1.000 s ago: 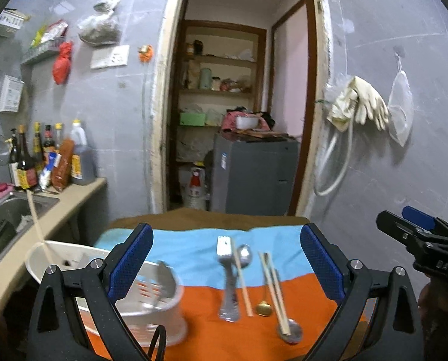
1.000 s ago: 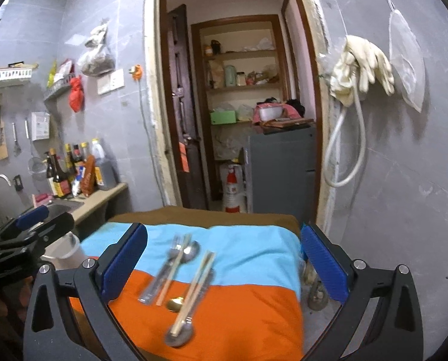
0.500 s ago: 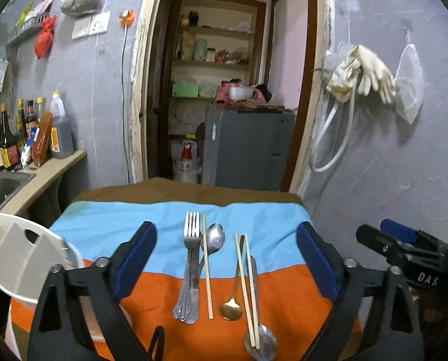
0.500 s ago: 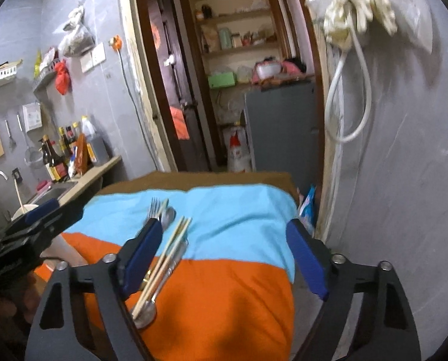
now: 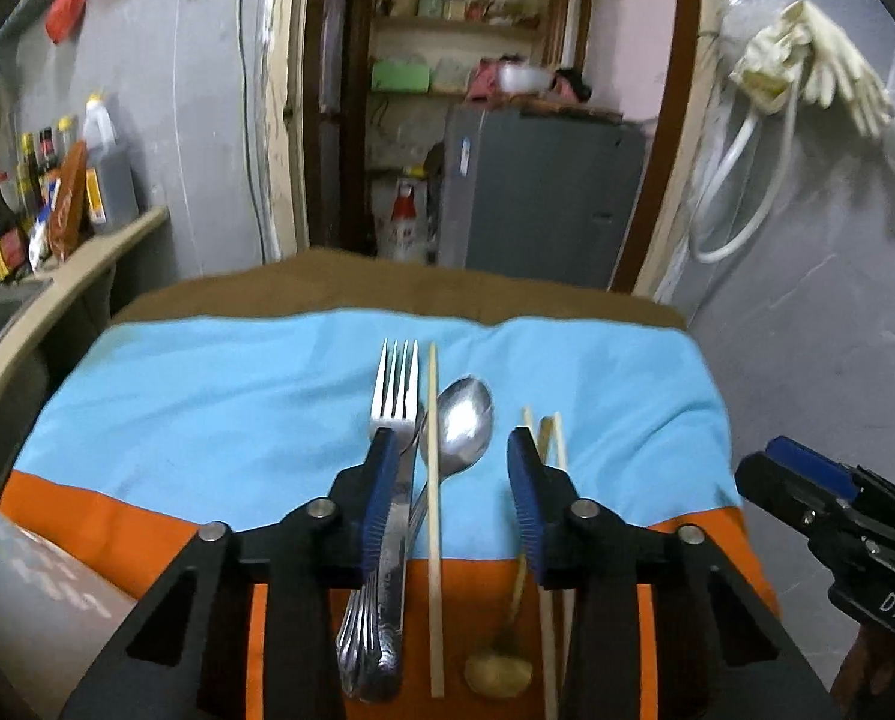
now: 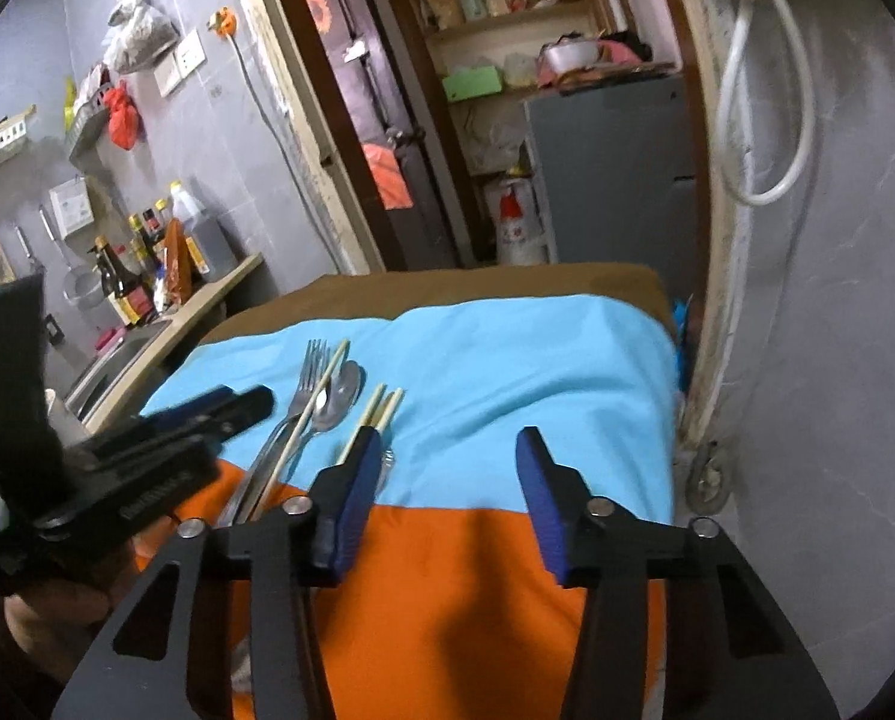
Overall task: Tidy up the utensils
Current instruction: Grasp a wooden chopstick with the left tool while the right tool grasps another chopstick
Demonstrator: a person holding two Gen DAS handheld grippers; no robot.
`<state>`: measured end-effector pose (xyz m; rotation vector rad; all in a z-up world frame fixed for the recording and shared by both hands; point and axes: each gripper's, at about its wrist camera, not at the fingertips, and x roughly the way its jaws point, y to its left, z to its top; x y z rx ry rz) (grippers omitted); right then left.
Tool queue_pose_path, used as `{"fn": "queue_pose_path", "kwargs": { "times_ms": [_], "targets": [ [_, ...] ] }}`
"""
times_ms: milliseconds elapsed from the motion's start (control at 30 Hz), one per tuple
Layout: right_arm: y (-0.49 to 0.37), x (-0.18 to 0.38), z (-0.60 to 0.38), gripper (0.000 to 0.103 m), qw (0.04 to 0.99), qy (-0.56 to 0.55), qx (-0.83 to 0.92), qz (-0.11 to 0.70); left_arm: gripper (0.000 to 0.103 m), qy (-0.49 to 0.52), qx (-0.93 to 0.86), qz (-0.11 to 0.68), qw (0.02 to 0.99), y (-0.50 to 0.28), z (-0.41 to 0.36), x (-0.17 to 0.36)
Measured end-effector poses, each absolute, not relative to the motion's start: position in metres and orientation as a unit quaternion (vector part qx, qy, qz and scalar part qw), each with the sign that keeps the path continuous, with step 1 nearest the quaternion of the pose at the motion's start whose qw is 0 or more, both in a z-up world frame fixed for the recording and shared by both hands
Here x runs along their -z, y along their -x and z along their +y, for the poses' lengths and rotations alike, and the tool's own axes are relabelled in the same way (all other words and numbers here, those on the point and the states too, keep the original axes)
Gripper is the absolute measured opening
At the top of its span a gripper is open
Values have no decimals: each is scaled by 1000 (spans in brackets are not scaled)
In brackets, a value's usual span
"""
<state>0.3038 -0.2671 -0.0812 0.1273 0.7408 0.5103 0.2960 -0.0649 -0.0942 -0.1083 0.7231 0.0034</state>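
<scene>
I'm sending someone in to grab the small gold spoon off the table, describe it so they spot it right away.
Look at the table's cloth, blue at the far half and orange at the near half, with a row of utensils down its middle. Right of the fork, the lone chopstick and the silver spoon lies the gold spoon, its bowl on the orange. It is the only yellow metal piece, smaller than the silver ones.

blue-orange cloth (image 5: 219,396) covers table, bearing utensils (image 5: 432,462).

Dim indoor light, cool and flat, with both views bending hard at the dark rounded corners. Glare glints off the spoon (image 5: 464,423). The gloves (image 5: 819,69) smear with motion blur, and the doorway shelves (image 5: 459,12) sit soft and hazy.
</scene>
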Motion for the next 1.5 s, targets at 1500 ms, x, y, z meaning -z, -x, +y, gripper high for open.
{"fn": "queue_pose_path", "kwargs": {
  "times_ms": [1500],
  "targets": [
    [-359, 134, -226, 6, 801, -175, -299, 487, 2, 116, 44, 473, 872, -350, -33, 124]
  ]
}}
